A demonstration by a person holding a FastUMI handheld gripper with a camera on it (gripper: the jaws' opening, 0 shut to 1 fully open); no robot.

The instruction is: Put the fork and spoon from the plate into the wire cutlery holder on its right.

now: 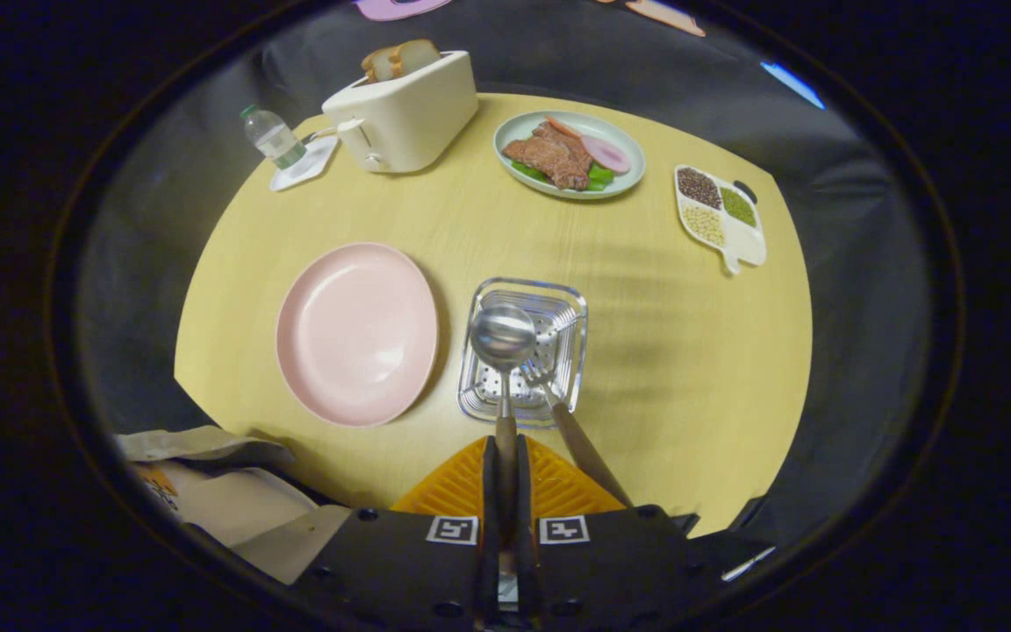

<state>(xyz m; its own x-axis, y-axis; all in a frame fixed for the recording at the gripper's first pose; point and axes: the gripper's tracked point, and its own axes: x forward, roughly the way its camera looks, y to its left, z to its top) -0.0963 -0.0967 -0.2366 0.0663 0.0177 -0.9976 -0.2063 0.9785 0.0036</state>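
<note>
My gripper is shut on the wooden handle of the spoon, whose steel bowl hangs above the wire cutlery holder just ahead of the fingers. The fork also has a wooden handle and lies slanted to the right of the spoon, its tines over the holder; whether it rests in the holder or is caught in my grip I cannot tell. The pink plate sits empty on the yellow table to the left of the holder.
Beyond the holder stands a plate of meat and vegetables, with a divided dish of beans to its right. A cream toaster with bread and a water bottle stand at the far left. Crumpled paper bags lie near the table's front edge.
</note>
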